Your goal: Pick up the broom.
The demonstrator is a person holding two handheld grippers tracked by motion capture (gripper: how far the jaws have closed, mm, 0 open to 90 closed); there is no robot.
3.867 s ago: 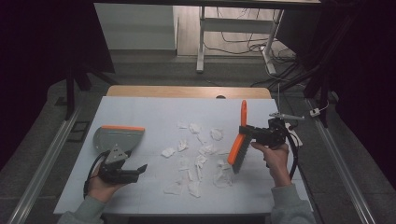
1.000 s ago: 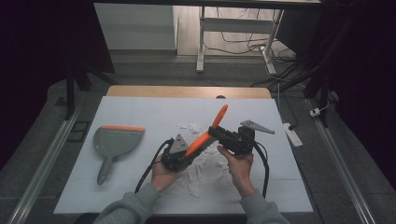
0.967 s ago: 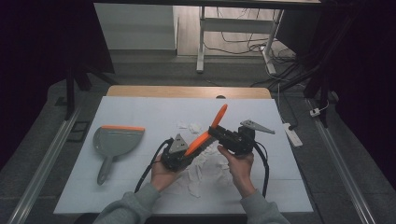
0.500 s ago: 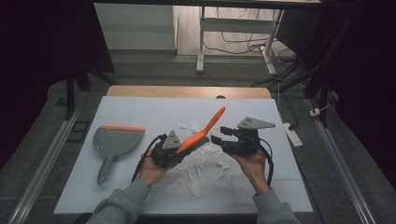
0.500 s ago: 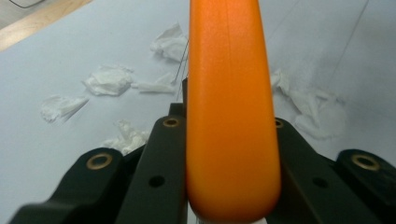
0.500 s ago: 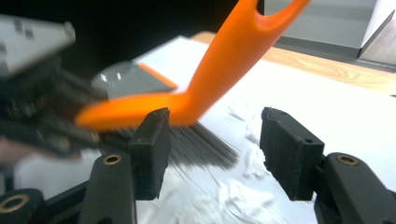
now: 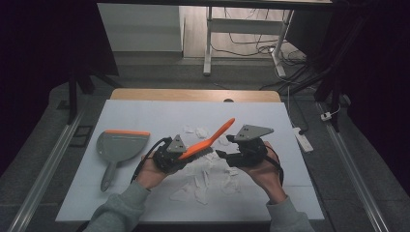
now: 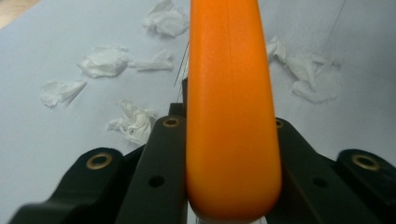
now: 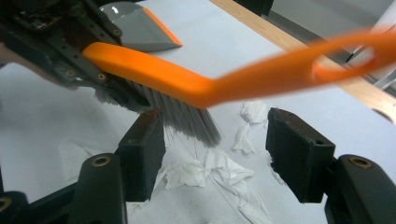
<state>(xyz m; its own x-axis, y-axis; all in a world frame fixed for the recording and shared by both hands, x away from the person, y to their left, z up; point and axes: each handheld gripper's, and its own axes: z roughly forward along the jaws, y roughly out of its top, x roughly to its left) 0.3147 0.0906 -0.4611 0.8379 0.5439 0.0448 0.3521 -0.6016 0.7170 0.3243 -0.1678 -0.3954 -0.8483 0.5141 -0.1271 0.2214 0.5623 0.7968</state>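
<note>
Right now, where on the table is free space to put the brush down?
The far strip of the table, beyond the dustpan and paper scraps, is bare, as is the right edge. The middle, around both grippers, is crowded with scraps.
</note>
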